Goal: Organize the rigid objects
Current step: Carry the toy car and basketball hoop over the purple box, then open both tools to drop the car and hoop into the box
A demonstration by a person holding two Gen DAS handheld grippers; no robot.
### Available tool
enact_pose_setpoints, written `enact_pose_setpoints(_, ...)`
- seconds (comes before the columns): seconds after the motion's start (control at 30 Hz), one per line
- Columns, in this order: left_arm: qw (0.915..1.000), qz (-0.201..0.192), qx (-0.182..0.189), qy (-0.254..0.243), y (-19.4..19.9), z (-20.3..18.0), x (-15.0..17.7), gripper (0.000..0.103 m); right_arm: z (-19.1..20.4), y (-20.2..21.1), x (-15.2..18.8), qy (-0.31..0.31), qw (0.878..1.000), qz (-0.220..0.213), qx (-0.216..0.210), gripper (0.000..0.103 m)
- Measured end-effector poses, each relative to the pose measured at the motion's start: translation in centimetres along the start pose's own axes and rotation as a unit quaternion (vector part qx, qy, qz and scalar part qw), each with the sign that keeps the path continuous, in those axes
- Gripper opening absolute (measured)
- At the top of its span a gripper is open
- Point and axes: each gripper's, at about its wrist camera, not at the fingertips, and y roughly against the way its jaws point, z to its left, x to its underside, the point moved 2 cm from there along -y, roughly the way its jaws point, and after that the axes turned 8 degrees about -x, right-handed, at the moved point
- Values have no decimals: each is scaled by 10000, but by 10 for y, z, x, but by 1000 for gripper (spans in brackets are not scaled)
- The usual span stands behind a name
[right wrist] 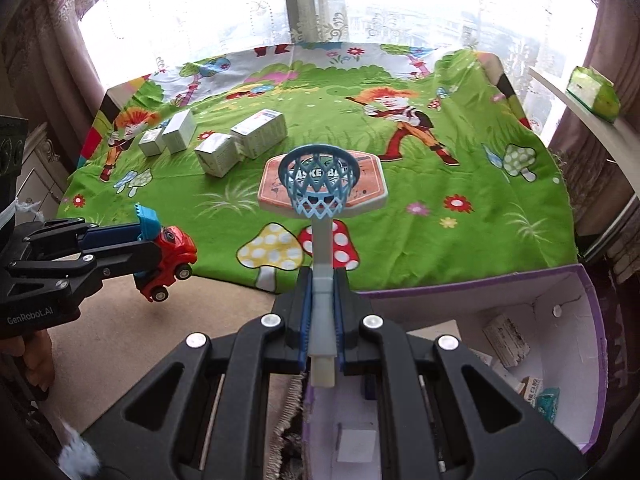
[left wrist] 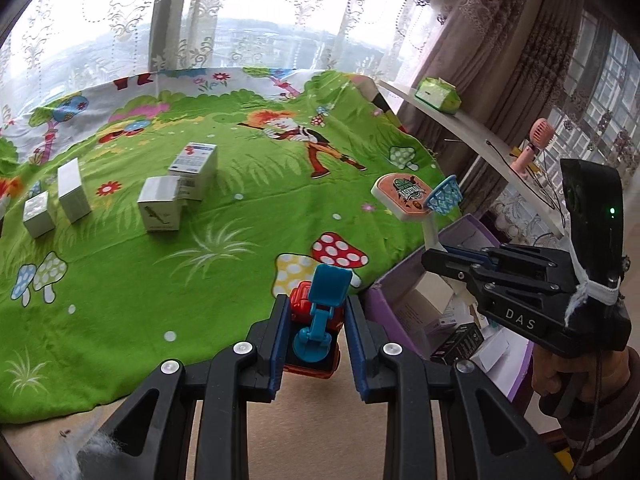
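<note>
My left gripper is shut on a red toy truck with a blue digger arm, held in the air at the near edge of the green cartoon blanket. The truck also shows in the right wrist view. My right gripper is shut on the grey pole of a toy basketball hoop, held above the open purple box. The hoop also shows in the left wrist view, with the right gripper over the box.
Several small white cartons stand on the far left of the blanket. The purple box holds several small cartons. A shelf on the right carries a green tissue pack and a pink fan. Beige floor lies below.
</note>
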Motion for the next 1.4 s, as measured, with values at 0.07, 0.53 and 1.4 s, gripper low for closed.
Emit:
enact_pose_setpoints(0.07, 9999, 34, 96, -114, -4, -14, -1, 28, -14, 8, 4, -116, 9999, -21, 115, 13)
enact_pose_setpoints(0.53, 9937, 340, 631, -867, -26, -98, 4, 28, -101, 45, 46, -921, 9918, 25, 889, 13)
enact_pose_setpoints(1.4, 9854, 636, 971, -1244, -41, -144, 9, 37, -158, 64, 67, -1651, 9762, 54, 1406, 16)
